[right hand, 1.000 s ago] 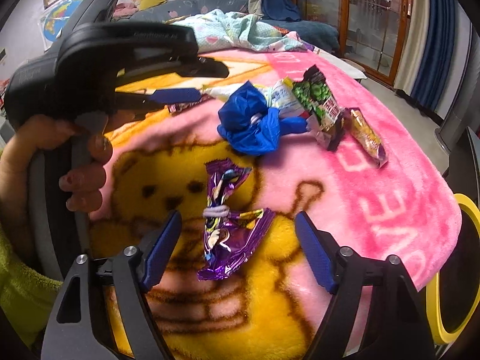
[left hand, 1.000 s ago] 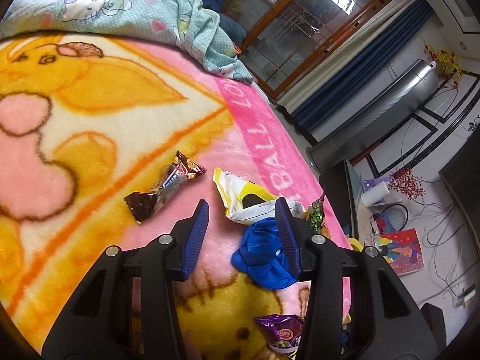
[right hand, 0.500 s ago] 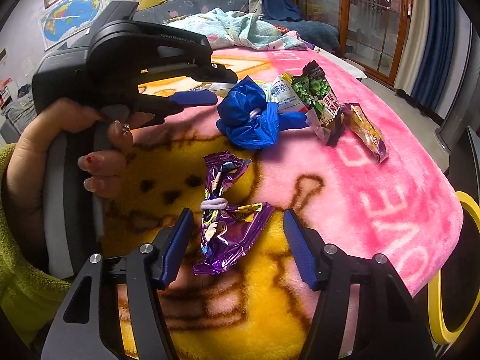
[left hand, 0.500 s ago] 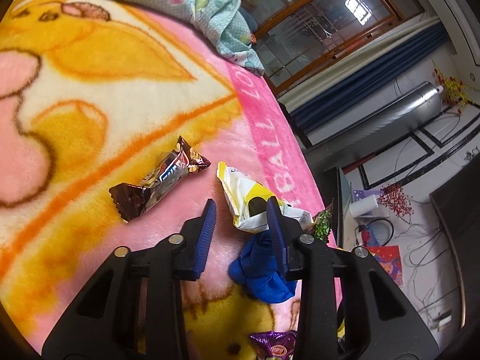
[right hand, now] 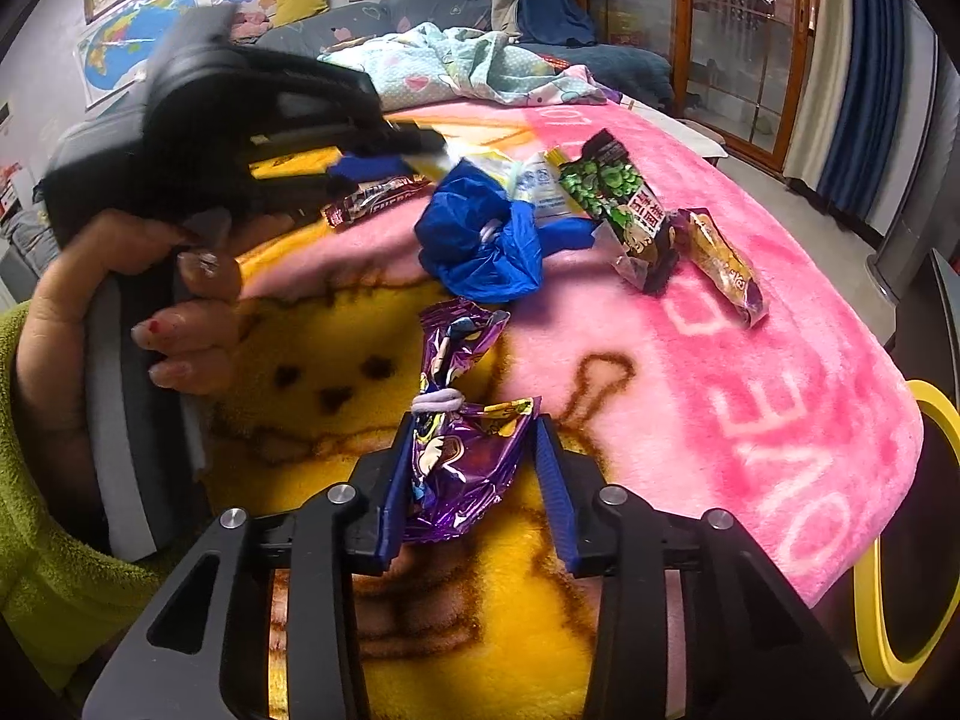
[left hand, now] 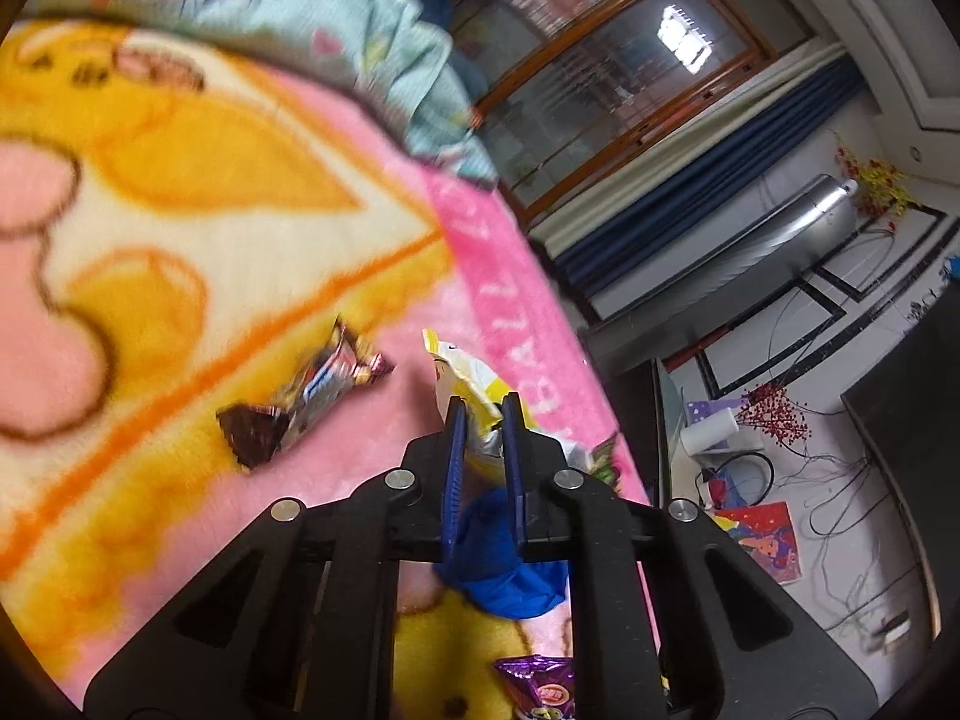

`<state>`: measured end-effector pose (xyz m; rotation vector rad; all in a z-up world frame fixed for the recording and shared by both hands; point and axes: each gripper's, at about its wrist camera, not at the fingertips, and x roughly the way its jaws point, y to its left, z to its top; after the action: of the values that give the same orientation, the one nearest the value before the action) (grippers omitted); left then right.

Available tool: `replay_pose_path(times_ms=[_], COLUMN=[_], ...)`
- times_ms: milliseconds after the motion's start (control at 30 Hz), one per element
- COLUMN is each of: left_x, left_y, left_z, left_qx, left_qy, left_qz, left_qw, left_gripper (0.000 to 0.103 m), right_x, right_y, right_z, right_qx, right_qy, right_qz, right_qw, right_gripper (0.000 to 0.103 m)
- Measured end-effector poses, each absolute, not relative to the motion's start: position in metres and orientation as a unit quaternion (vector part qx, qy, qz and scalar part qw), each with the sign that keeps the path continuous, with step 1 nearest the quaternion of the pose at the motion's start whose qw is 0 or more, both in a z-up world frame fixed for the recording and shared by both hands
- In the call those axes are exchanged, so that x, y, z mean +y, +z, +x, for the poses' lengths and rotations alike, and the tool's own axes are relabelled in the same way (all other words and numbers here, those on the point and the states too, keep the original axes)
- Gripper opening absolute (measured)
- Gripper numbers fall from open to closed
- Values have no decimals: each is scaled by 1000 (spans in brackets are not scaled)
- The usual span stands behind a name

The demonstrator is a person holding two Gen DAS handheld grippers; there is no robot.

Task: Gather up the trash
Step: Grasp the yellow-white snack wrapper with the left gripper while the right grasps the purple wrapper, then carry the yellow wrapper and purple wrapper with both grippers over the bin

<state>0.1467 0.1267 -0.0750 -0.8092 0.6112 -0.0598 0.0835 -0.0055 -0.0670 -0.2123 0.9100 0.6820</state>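
Note:
Snack wrappers lie scattered on a pink and yellow blanket [right hand: 750,390]. My left gripper [left hand: 483,402] is shut on the near end of a yellow and white wrapper [left hand: 462,372]. A brown chocolate bar wrapper [left hand: 300,402] lies just left of it, and a crumpled blue plastic bag [left hand: 504,570] sits under its fingers. My right gripper [right hand: 474,420] straddles a purple wrapper [right hand: 456,462] tied with a white band. Its jaws are closing, the left pad against the foil and the right pad a sliver off it.
A green pea packet [right hand: 618,204] and a gold wrapper [right hand: 726,270] lie to the right of the blue bag [right hand: 480,240]. A person's hand [right hand: 120,300] holds the left gripper. A yellow ring [right hand: 870,600] shows past the bed's right edge. A light quilt [right hand: 468,66] is heaped at the far end.
The left jaws came together on the yellow and white wrapper after edging forward toward it. The right jaws narrowed from wide apart to close around the purple wrapper.

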Motion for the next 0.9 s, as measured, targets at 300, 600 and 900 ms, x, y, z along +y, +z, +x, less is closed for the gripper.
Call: replay_pose_path(times_ms=[300, 600, 900], left_x=[126, 120, 99], left_y=[-36, -13, 2], left_z=[127, 115, 111], left_qx=[239, 212, 206], left_qy=[-9, -2, -27], left_qz=[-336, -296, -272], left_qw=[911, 931, 940], left_gripper=[6, 6, 6], right_x=[-7, -22, -52], right_y=[-61, -45, -28], right_z=[82, 91, 110], right_qx=[426, 414, 403], right_qy=[331, 320, 288], right_qz=[-93, -73, -38], right_qw=[837, 849, 868], right_gripper=[33, 32, 32])
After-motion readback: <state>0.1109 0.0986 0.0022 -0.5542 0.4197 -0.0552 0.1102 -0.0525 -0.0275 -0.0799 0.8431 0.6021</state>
